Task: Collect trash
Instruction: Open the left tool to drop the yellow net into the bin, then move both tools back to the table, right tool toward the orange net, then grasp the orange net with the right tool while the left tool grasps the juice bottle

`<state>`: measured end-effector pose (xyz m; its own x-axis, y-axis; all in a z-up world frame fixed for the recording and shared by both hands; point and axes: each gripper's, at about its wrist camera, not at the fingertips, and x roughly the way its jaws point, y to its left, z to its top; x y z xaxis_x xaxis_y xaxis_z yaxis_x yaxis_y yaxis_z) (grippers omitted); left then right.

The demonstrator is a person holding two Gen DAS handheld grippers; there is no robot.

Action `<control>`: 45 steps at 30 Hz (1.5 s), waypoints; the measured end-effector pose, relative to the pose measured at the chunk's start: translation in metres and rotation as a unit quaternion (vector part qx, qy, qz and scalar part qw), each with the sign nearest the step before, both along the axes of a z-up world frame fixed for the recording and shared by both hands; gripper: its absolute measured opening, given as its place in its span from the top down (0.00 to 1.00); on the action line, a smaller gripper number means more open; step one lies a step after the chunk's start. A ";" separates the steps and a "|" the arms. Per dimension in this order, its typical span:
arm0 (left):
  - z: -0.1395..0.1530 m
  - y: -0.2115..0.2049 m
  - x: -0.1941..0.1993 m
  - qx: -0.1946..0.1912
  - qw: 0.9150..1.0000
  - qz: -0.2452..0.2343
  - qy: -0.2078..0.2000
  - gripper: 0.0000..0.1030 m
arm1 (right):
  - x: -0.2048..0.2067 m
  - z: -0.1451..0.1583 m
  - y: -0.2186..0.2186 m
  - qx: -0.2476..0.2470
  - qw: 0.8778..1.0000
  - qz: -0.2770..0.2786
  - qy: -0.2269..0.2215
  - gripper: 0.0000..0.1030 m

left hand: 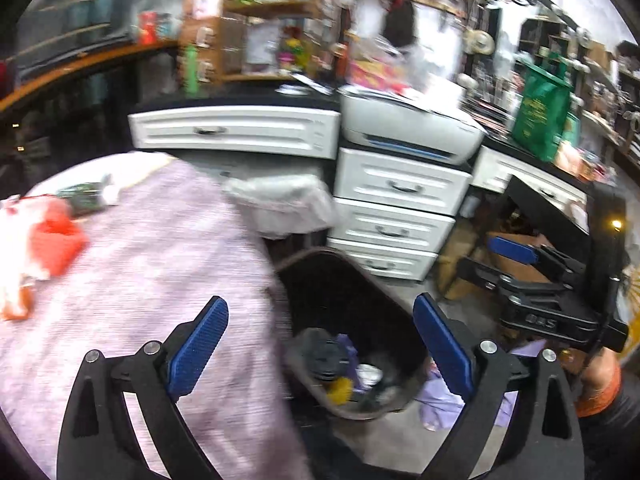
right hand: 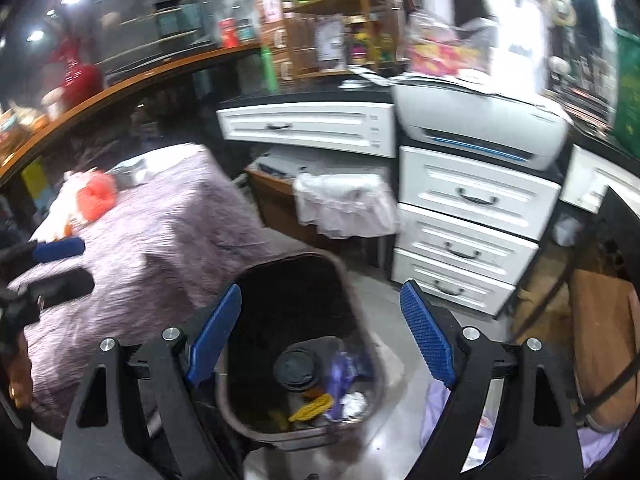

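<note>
On the left of the table [left hand: 132,264], on its pale purple cloth, I see the remaining trash [left hand: 44,240] — a crumpled red-and-white heap, with a dark wrapper [left hand: 82,197] just behind it. It looks like thin paper or plastic: light, soft, easily squashed, nothing fragile. I judge a pinch across the bunched middle of the red piece would hold best; a loose edge would likely slip or tear. The wrapper seems slick, so I would take it across its width.

My left gripper [left hand: 320,354] stands wide with nothing between the pads. Below it sits the dark bin [left hand: 384,312] on the floor, beside the table, already holding a lidded cup [left hand: 324,358], something yellow and purple scraps.

My right gripper [right hand: 322,338] is also wide and empty, over the same bin.

To the right, white drawers [left hand: 396,216] and a printer [left hand: 412,128]. A green bag [left hand: 540,108] carries gold lettering, too blurred to read — no other writing is legible.
</note>
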<state>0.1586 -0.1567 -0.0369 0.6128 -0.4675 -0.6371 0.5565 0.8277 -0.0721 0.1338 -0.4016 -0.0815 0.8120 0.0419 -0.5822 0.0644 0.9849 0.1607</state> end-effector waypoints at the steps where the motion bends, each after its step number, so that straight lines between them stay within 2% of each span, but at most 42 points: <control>1: 0.003 0.009 0.002 0.002 1.000 0.010 -0.003 0.10 | 0.003 0.004 0.011 -0.001 1.000 0.013 -0.004 0.21; 3: 0.007 0.029 0.006 0.011 0.999 0.035 -0.013 0.10 | 0.012 0.011 0.032 -0.006 0.999 0.039 -0.008 0.21; 5: 0.011 0.052 0.011 0.014 0.998 0.060 -0.017 0.10 | 0.020 0.017 0.051 -0.006 0.998 0.066 -0.009 0.16; 9: 0.014 0.100 0.017 0.024 0.993 0.110 -0.023 0.10 | 0.040 0.028 0.096 -0.002 0.992 0.122 -0.012 0.15; 13: 0.014 0.148 0.031 0.048 0.985 0.166 -0.024 0.10 | 0.055 0.035 0.134 0.009 0.986 0.168 -0.008 0.15; 16: 0.018 0.176 0.042 0.060 0.979 0.192 -0.027 0.10 | 0.063 0.042 0.163 0.004 0.981 0.195 -0.013 0.14; 19: 0.025 0.204 0.052 0.050 0.975 0.215 -0.028 0.10 | 0.076 0.047 0.187 0.006 0.975 0.224 -0.010 0.12; 24: 0.028 0.234 0.067 0.052 0.971 0.232 -0.019 0.10 | 0.113 0.049 0.231 0.002 0.963 0.268 0.014 0.12; 30: 0.019 0.290 0.082 0.037 0.958 0.283 0.021 0.10 | 0.164 0.042 0.279 -0.041 0.953 0.297 0.035 0.12; 35: 0.015 0.322 0.090 0.024 0.951 0.305 0.034 0.10 | 0.200 0.026 0.328 -0.118 0.936 0.329 0.053 0.13; 39: 0.013 0.337 0.102 0.019 0.949 0.312 0.042 0.10 | 0.221 0.022 0.352 -0.158 0.929 0.332 0.048 0.22; 42: 0.012 0.347 0.113 0.010 0.946 0.321 0.049 0.10 | 0.240 0.020 0.364 -0.162 0.928 0.330 0.053 0.25; 43: 0.012 0.353 0.118 0.005 0.944 0.326 0.053 0.10 | 0.246 0.017 0.366 -0.162 0.928 0.330 0.060 0.37; 44: 0.012 0.358 0.125 0.000 0.942 0.331 0.058 0.10 | 0.248 0.015 0.367 -0.160 0.927 0.331 0.066 0.56; 45: 0.012 0.364 0.132 -0.005 0.940 0.335 0.063 0.10 | 0.249 0.013 0.367 -0.157 0.927 0.334 0.074 0.64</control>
